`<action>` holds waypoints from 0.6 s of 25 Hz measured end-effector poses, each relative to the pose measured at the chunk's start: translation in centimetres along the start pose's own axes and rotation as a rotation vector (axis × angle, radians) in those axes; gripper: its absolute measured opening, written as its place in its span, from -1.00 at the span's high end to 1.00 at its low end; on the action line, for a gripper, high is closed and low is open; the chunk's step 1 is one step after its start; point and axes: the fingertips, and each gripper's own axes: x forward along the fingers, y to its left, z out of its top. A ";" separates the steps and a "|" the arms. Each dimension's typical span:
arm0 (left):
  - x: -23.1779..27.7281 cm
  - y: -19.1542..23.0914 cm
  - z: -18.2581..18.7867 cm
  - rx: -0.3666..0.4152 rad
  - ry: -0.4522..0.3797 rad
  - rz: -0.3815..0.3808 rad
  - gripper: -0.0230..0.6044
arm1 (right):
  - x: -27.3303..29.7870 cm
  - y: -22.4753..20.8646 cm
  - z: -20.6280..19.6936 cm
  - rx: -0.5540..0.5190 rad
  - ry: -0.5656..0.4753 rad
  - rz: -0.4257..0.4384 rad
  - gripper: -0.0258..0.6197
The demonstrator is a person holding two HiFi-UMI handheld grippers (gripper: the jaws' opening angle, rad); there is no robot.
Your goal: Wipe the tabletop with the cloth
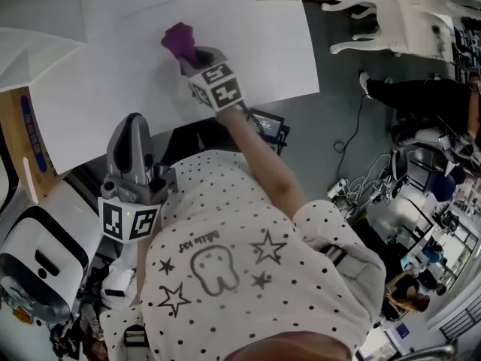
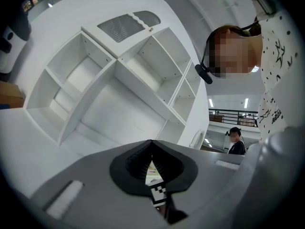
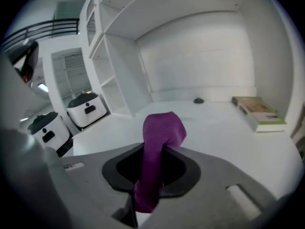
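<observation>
Clamping purple cloth (image 1: 179, 39), the right tool (image 1: 186, 56) is over tabletop (image 1: 263, 51), well inside edges; left tool (image 1: 134, 126) clenched, empty.

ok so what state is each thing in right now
right gripper: shut on the purple cloth, over the tabletop
purple cloth: bunched, sticking out past the jaws
left gripper: jaws together, empty, held off the tabletop
book: closed, lying flat on the tabletop
shelf unit: open-fronted, visible compartments empty
</observation>
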 end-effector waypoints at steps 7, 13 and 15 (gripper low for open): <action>-2.2 0.8 0.2 0.006 -0.011 0.025 0.94 | 6.6 3.6 -4.9 -0.153 0.168 0.043 0.70; -3.1 0.7 0.9 0.010 -0.029 0.025 0.94 | 6.4 3.4 -4.7 -0.171 0.128 0.045 0.70; -3.2 0.6 0.9 0.013 -0.033 0.021 0.94 | 6.2 2.9 -5.1 -0.192 0.137 0.032 0.70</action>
